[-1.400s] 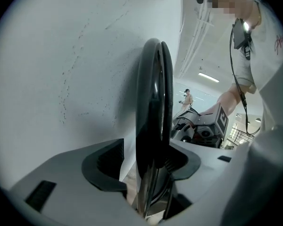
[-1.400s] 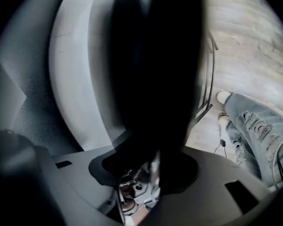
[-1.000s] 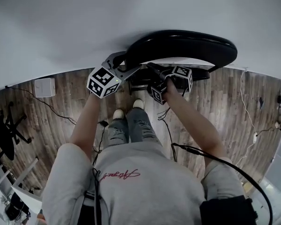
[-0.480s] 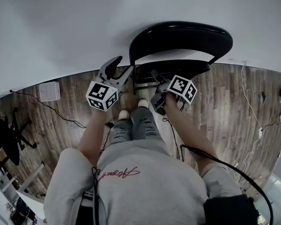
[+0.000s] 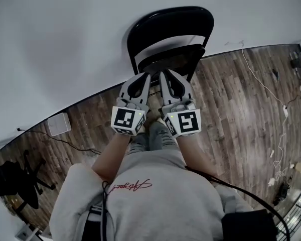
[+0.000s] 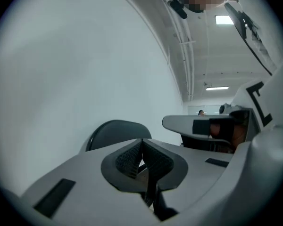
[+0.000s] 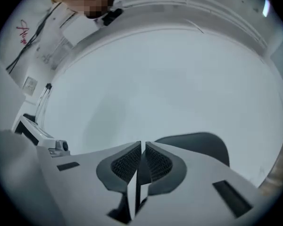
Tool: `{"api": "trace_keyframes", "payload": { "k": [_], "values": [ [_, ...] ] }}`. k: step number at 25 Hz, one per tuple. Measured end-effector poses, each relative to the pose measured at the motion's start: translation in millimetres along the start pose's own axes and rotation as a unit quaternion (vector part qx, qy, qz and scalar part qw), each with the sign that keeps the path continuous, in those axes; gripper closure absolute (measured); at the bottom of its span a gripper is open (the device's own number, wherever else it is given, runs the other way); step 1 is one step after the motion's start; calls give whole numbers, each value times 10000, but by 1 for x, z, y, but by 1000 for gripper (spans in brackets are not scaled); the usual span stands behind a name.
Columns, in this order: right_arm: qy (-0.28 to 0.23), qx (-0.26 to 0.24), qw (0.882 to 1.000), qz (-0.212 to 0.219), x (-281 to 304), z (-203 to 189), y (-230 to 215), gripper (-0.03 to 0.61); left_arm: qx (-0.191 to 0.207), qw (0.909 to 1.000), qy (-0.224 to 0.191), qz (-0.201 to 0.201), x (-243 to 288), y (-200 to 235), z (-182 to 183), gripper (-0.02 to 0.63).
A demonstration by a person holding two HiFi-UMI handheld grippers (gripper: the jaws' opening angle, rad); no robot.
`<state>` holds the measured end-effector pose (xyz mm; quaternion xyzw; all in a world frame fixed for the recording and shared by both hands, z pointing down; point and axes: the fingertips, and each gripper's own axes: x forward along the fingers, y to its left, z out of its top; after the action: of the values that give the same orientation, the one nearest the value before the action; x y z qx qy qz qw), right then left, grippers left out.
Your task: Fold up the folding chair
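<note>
The black folding chair stands against the white wall, its seat swung up close under the backrest. My left gripper and right gripper hover side by side in front of it, clear of the chair, both pointing at it. Both have just been closing, with nothing between the jaws. In the left gripper view the left gripper has its pads pressed together, with the backrest beyond. The right gripper shows only a thin slit between its pads, and the chair back lies behind them.
Wood floor runs along the wall. On it are a white box at the left, a thin cable at the right and a dark star-shaped chair base at the far left. The person's feet stand just short of the chair.
Both grippers have lifted off the chair and come together at chest height. Their jaws went from open to closed, and the right gripper rolled over. The chair now looks flatter against the wall.
</note>
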<state>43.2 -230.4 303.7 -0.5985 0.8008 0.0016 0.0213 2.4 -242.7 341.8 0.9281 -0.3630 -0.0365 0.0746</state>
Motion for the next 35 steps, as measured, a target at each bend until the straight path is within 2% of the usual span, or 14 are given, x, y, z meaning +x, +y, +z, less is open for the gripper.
{"api": "trace_keyframes", "payload": {
  "k": [2,4,9,13,16,20,26,35],
  "values": [
    [-152,-603,9981,21,-27,25,10,541,167,9998,-102,-20,-14,-25,9,598],
    [-245,-889,9957,-60,-56,41,11,545,211,9995,-216,-45,-27,-50,17,598],
    [-266,-1080,9937,-99,-133,44,19,545,458,9974,-514,209,-77,-114,31,598],
    [-116,-1121,9936,80,-191,47,34,548,333,9952,-717,577,-120,-158,37,598],
    [-103,-947,9953,193,-218,55,45,549,340,9945,-713,683,-145,-184,40,598],
    [-214,-846,9956,338,-232,65,58,555,268,9941,-767,716,-162,-196,48,598],
    [-244,-808,9962,216,-232,73,62,555,324,9943,-743,687,-170,-192,57,598],
    [-74,-675,9975,179,-234,61,67,561,353,9955,-621,630,-180,-187,50,598]
  ]
}}
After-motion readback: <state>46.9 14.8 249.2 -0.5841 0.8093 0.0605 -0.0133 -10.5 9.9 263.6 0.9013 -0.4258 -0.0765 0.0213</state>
